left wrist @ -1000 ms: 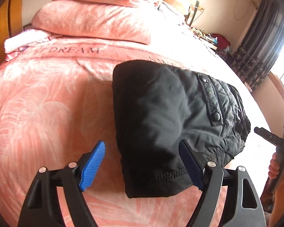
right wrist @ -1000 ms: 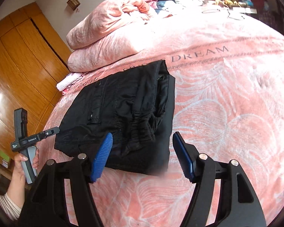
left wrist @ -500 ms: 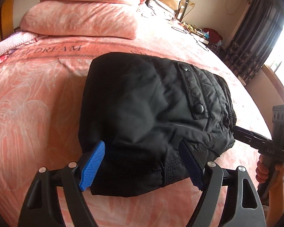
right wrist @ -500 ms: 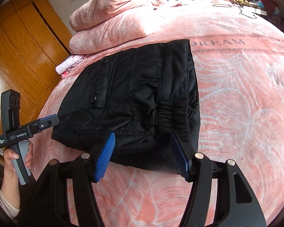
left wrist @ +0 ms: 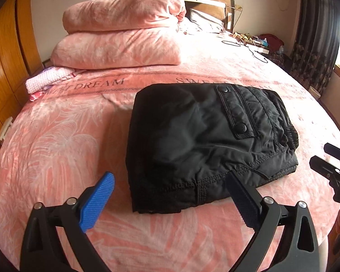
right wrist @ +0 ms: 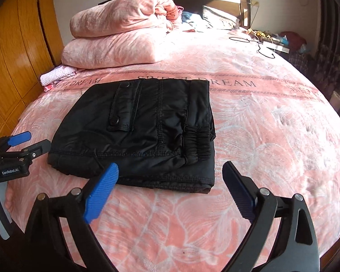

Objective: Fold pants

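**Folded pants on the bed, both grippers released**

While the black pants lay folded into a compact rectangle on the pink bedspread, you held both grippers just short of the bundle's near edge. Your left gripper had just been opening; its blue pads stood wide apart, touching no cloth, with the bundle's near left corner showing between them. Your right gripper had likewise just been opening, its jaws spread wide and empty in front of the bundle's near right corner. On top of the pants a snap-buttoned pocket flap faced up, and the gathered elastic waistband sat at their right side. Beyond the pants, a stacked pink quilt rested near the headboard. To the pants' far left lay a small folded pink towel.
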`<state>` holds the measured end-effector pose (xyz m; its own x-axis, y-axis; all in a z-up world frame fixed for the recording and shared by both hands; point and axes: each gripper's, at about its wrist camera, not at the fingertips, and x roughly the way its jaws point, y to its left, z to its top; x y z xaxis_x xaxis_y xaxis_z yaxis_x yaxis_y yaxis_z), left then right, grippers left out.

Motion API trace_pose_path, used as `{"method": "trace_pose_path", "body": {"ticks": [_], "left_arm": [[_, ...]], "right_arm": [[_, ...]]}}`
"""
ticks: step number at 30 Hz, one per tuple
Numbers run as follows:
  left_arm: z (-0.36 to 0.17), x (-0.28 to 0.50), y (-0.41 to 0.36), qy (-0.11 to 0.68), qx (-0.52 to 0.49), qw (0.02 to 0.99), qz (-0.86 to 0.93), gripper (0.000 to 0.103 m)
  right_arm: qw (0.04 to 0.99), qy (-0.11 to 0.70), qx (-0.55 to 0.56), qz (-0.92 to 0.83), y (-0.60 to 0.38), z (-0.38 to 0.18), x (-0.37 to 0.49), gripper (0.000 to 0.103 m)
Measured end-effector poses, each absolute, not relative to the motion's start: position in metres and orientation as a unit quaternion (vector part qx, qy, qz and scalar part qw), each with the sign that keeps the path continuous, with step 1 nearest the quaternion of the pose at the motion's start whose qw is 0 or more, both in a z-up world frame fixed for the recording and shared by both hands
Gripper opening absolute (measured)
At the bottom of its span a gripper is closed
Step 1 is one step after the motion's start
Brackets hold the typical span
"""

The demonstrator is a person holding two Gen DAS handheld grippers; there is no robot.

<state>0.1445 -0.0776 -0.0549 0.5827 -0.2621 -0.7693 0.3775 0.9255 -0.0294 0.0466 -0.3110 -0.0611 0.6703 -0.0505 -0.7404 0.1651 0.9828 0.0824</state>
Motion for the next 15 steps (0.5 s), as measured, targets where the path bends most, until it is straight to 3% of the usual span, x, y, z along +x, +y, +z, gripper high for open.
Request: {"method": "trace_pose_path", "body": {"ticks": [5,15], "left_arm": [[-0.046,0.131,-0.066,0.430,0.023,0.884,-0.182,0.099],[-0.040,0.115,-0.057,0.419,0.065,0.894,-0.146,0.099]], "right_arm": [[0.908,0.406,0.075,-0.067,-0.298,-0.050,0.030,0.100],[0.910,0.404,0.056,-0.070,-0.282,-0.038,0.013,0.100]]}}
